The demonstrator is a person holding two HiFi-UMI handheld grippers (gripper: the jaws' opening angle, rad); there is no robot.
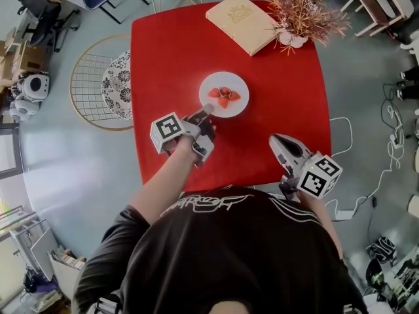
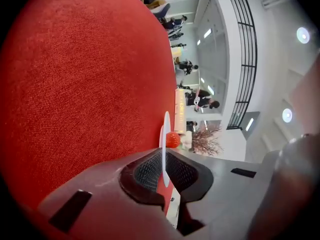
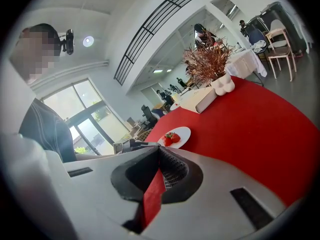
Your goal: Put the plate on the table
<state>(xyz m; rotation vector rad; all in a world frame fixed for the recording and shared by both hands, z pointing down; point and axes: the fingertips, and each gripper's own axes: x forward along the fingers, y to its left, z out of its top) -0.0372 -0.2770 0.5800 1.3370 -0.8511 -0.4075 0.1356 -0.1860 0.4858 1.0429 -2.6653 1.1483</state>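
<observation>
A small white plate (image 1: 211,84) with strawberries (image 1: 224,95) rests flat on the red table (image 1: 281,97), a little beyond its middle. My left gripper (image 1: 205,113) reaches in from the near side and is shut on the plate's near rim. In the left gripper view the plate (image 2: 165,134) shows edge-on between the pads, with a strawberry (image 2: 172,139) behind it. My right gripper (image 1: 278,139) hovers over the table's near right edge, shut and holding nothing. The right gripper view shows the plate (image 3: 185,132) ahead of that gripper (image 3: 161,171), to its left.
A tan book (image 1: 241,22) and a white vase of dried branches (image 1: 301,12) stand at the table's far side. A round wire stand (image 1: 98,80) sits on the floor to the left. Chairs stand at the back, and cables (image 1: 366,175) lie on the right.
</observation>
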